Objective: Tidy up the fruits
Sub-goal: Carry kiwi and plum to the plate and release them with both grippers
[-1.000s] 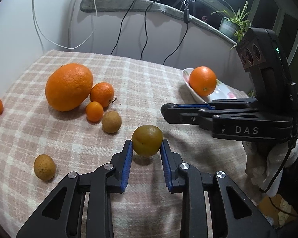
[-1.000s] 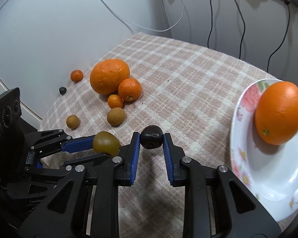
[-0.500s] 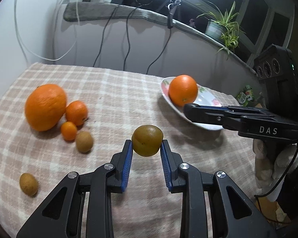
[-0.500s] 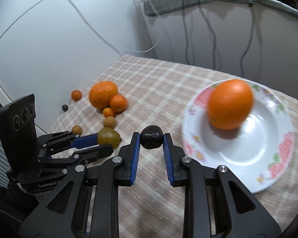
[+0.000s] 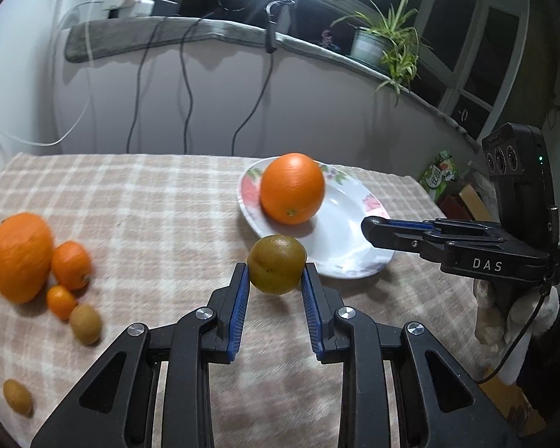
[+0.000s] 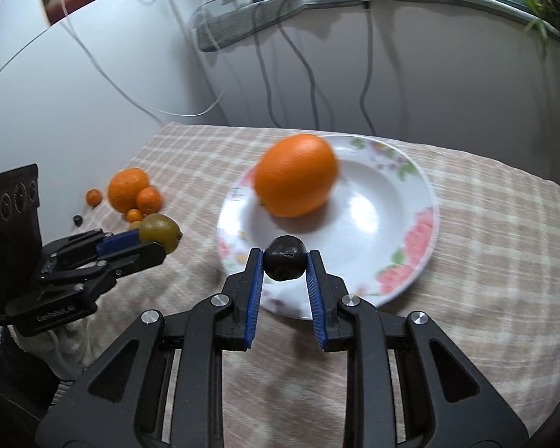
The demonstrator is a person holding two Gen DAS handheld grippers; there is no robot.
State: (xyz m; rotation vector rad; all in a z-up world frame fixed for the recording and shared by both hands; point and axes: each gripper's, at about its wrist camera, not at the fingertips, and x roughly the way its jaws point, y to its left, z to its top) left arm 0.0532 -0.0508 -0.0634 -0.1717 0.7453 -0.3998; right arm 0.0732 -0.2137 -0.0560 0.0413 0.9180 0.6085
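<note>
My left gripper [image 5: 276, 274] is shut on a greenish-brown round fruit [image 5: 277, 263], held above the cloth just short of the plate's near rim. My right gripper [image 6: 284, 263] is shut on a small black fruit [image 6: 284, 257] that hangs over the near edge of the white flowered plate [image 6: 403, 224]. A big orange [image 6: 295, 175] lies in the plate [image 5: 339, 239]. In the right wrist view the left gripper [image 6: 156, 240] with its green fruit [image 6: 159, 229] sits left of the plate. The right gripper [image 5: 377, 226] reaches in from the right in the left wrist view.
A checked cloth [image 5: 149, 201] covers the table. At its left lie a large orange [image 5: 18, 255], two smaller oranges [image 5: 71, 265], and brown fruits [image 5: 86, 323]. Cables hang down the back wall [image 5: 186, 86]. A potted plant [image 5: 377, 41] stands on the ledge.
Both grippers have carried their fruits toward the plate. The plate and its orange now sit closer and more central, and the loose fruit cluster has slid off to the left.
</note>
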